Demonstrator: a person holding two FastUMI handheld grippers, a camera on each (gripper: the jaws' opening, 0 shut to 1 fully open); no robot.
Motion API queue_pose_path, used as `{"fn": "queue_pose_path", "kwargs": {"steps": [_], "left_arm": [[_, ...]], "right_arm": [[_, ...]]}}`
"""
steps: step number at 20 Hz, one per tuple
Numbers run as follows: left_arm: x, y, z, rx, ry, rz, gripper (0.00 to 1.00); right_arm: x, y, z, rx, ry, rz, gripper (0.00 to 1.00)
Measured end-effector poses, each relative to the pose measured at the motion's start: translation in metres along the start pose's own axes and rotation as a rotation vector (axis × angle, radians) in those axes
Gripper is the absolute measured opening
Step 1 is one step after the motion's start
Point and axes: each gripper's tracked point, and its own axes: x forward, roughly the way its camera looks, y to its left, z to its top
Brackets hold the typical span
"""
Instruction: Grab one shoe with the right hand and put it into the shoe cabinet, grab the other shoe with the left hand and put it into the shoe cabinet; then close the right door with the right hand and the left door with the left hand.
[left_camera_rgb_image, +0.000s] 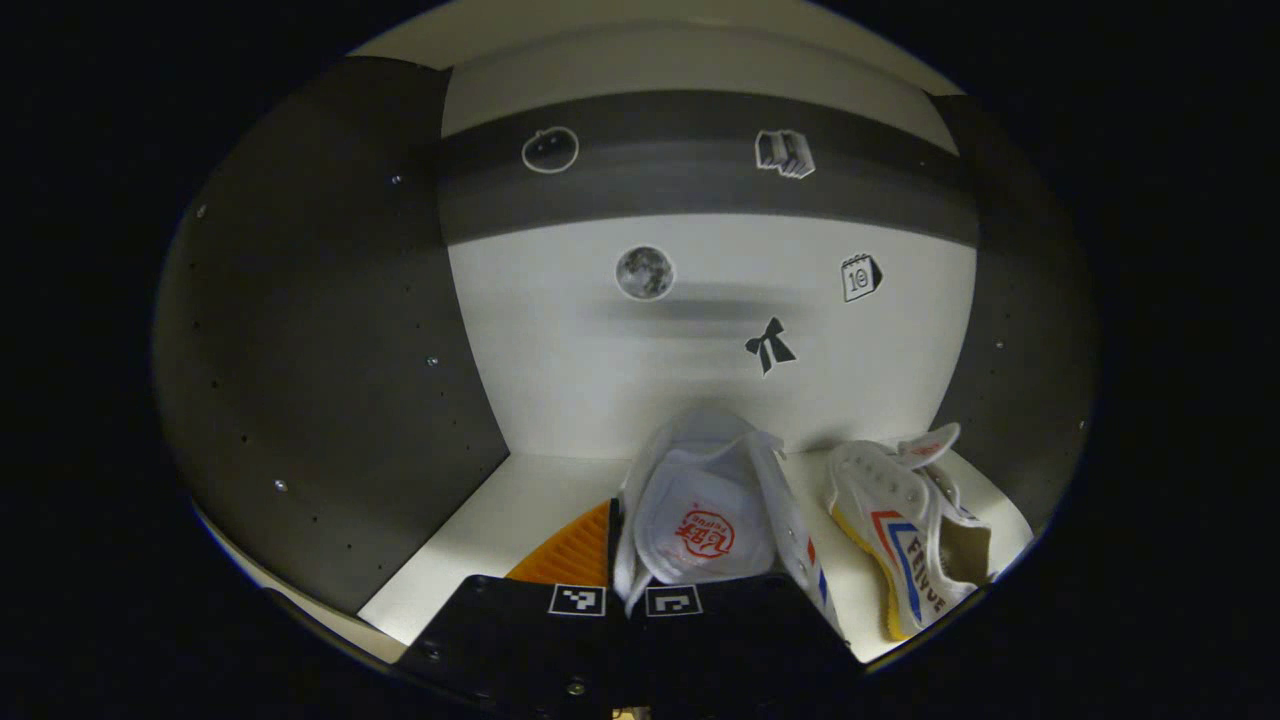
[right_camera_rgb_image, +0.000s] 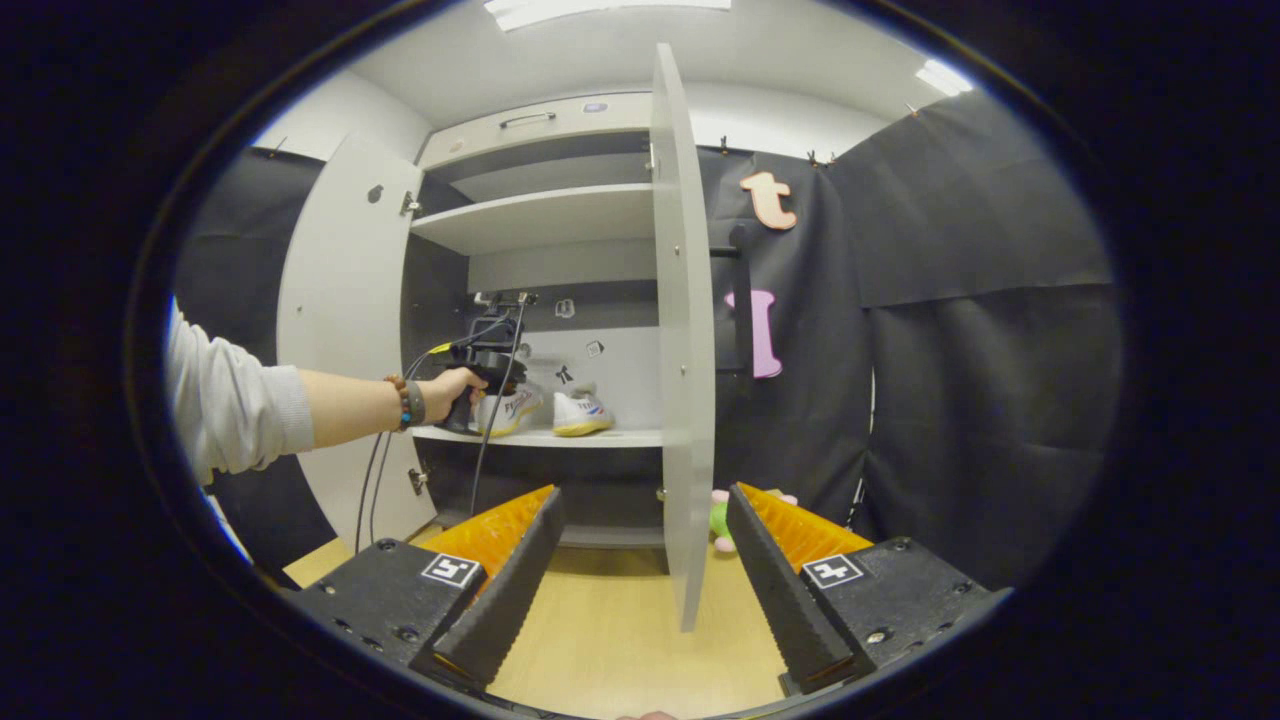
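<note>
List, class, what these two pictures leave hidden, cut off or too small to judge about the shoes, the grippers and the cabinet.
- Left gripper view: the left gripper hides the near end of the held shoe; the bottom edge crops the second shoe.
- Right gripper view: the hand and left gripper body cover part of the held shoe; whether it rests on the shelf is too small to tell.
- Right gripper view: the edge-on right door hides the cabinet's right side.
</note>
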Motion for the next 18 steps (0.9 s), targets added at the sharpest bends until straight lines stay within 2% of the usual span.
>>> {"fn": "queue_pose_path", "kwargs": {"steps": [2,4,5,6,8,9,10,11,12,13,14,17,18], "left_arm": [[0.013,-0.004,-0.012,-0.037,0.097,-0.018,0.00],[0.018,-0.006,-0.011,-0.086,0.112,-0.039,0.02],[0.017,-0.009,-0.009,-0.082,0.092,-0.059,0.00],[0.012,-0.004,-0.012,-0.059,0.095,-0.045,0.39],[0.003,0.001,-0.008,-0.005,0.039,-0.034,0.31],[-0.003,0.004,-0.005,0.009,0.000,-0.027,0.39],[-0.013,0.012,-0.002,0.019,-0.036,-0.005,0.59],[-0.018,0.020,-0.003,0.017,-0.051,0.005,0.64],[-0.028,0.025,-0.001,0.001,-0.068,-0.001,0.56],[-0.033,0.022,0.000,-0.027,-0.082,-0.035,0.68],[-0.041,0.020,0.001,-0.051,-0.091,-0.063,0.63],[-0.070,0.020,0.039,-0.027,-0.245,-0.082,0.63],[-0.084,0.016,0.040,-0.019,-0.249,-0.099,0.64]], "right_arm": [[0.001,-0.006,-0.001,0.005,0.003,-0.016,1.00],[0.003,-0.010,-0.003,0.008,0.009,-0.028,1.00],[0.004,-0.011,-0.005,0.012,0.012,-0.030,1.00],[0.006,-0.011,-0.005,0.015,0.014,-0.026,1.00],[0.008,-0.009,-0.006,0.023,0.017,-0.018,1.00],[0.008,-0.006,-0.007,0.029,0.015,-0.008,1.00],[0.009,-0.002,-0.005,0.034,0.010,0.004,1.00],[0.009,0.002,-0.005,0.033,0.007,0.014,1.00],[0.010,0.004,-0.004,0.029,0.003,0.022,1.00],[0.009,0.007,-0.004,0.025,-0.002,0.029,1.00],[0.009,0.008,-0.003,0.022,-0.004,0.035,1.00],[0.007,0.014,-0.003,0.029,-0.004,0.057,1.00],[0.004,0.017,-0.002,0.031,-0.006,0.063,1.00]]}}
